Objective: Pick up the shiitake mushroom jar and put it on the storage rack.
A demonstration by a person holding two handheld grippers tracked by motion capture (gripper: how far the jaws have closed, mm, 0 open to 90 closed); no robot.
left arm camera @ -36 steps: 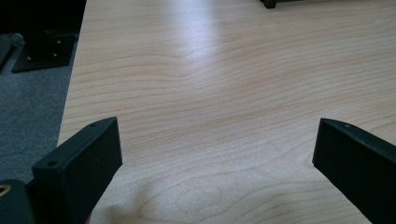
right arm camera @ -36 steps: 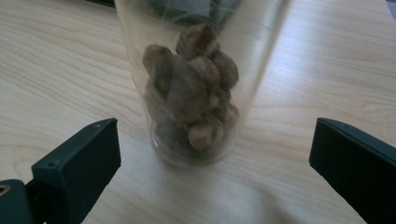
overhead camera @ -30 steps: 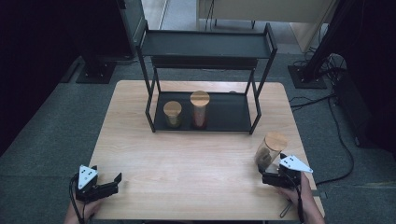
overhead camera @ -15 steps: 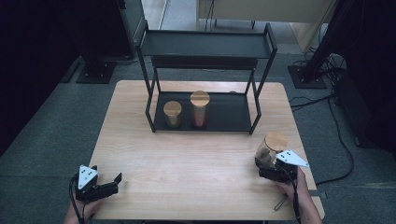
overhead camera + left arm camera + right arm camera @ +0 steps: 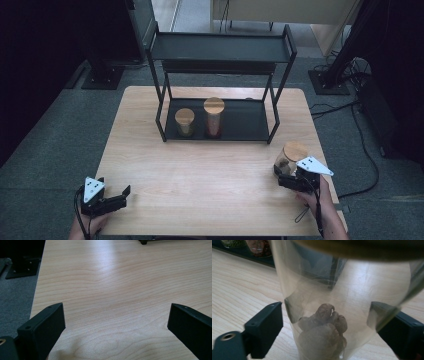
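While our left gripper (image 5: 122,194) rests wide open and empty at the near-left table corner, our right gripper's (image 5: 327,322) spread jaws flank, without touching, the clear cork-lidded glass jar (image 5: 290,157) at the table's right edge

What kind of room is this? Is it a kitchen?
Probably not a kitchen; it looks like a lab or studio set up for recording. A wooden table stands on grey carpet, with cables and stand bases around it, and only a rack with jars.
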